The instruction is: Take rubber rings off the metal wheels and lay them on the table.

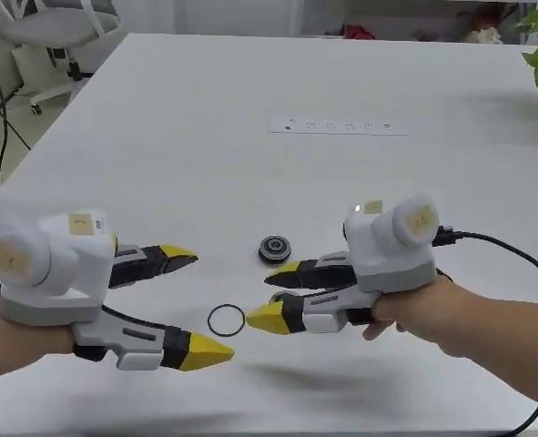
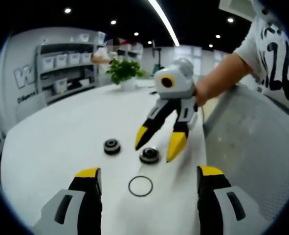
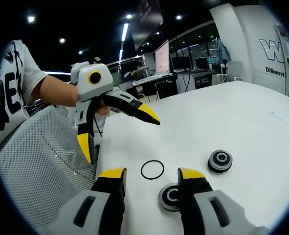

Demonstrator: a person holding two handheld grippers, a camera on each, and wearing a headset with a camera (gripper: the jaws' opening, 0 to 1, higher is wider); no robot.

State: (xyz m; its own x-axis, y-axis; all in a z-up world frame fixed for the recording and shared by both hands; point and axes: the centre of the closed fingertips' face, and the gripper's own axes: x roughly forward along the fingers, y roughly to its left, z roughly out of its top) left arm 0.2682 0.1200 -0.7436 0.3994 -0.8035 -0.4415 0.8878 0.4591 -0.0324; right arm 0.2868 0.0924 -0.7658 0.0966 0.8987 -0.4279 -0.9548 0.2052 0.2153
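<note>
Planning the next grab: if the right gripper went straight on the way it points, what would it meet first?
Probably the nearer metal wheel, just ahead between the open fingers of the right gripper; the loose rubber ring lies farther on.

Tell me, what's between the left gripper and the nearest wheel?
A black ring lies flat on the table between the left gripper and that wheel, as the left gripper view shows.

One jaw of the right gripper (image 3: 151, 172) covers part of the nearest metal wheel (image 3: 168, 196); print on the strip (image 1: 337, 126) far beyond is unreadable.
</note>
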